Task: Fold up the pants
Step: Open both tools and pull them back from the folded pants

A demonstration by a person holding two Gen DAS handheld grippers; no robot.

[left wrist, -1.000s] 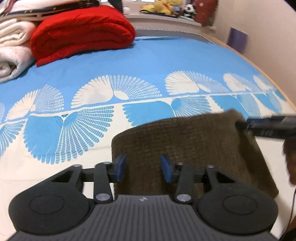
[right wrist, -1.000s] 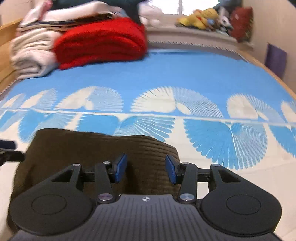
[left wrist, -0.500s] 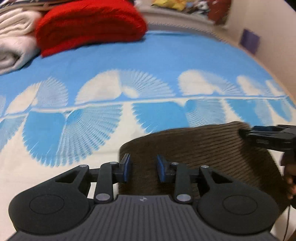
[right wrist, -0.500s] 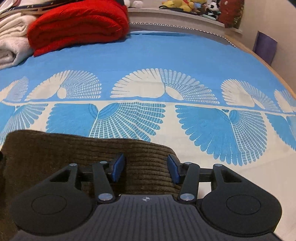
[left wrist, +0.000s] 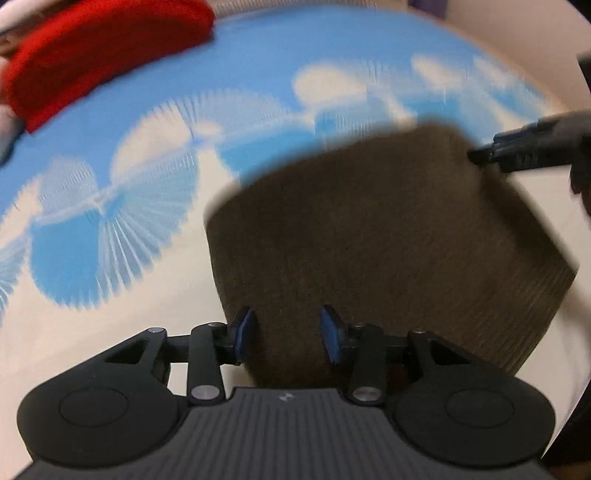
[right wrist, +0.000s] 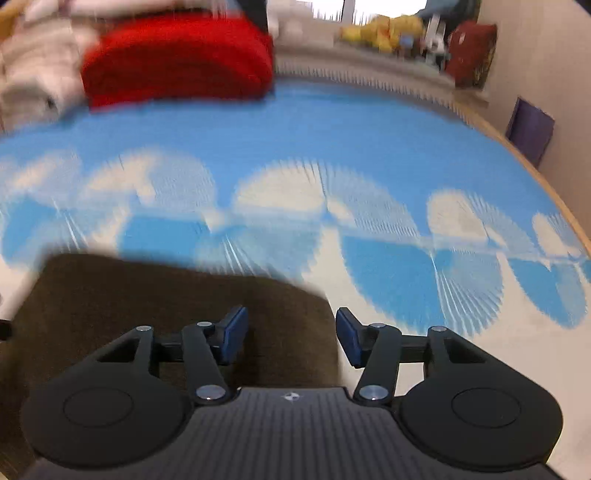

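Brown corduroy pants [left wrist: 369, 229] lie folded into a thick pad on the blue and cream bedsheet [left wrist: 110, 236]. My left gripper [left wrist: 288, 334] hovers over the pad's near left corner. Its jaws are opening, and the blue pads stand apart with fabric showing below the gap, not pinched. In the right wrist view, my right gripper [right wrist: 291, 334] is open over the near right corner of the pants [right wrist: 147, 288], with the pad's right edge in the gap. The right gripper's tips [left wrist: 517, 153] also show at the pad's far right corner in the left wrist view. Both views are motion-blurred.
A folded red blanket [right wrist: 177, 55] and pale towels [right wrist: 33, 62] are stacked at the back left of the bed. Stuffed toys [right wrist: 380, 29] line a ledge behind. A wall with a purple item [right wrist: 530, 129] runs along the bed's wooden right edge.
The left gripper's jaws have spread wider and it has dipped and rolled, so the pants loom larger. The right gripper's jaws have widened a little. The pants stay flat.
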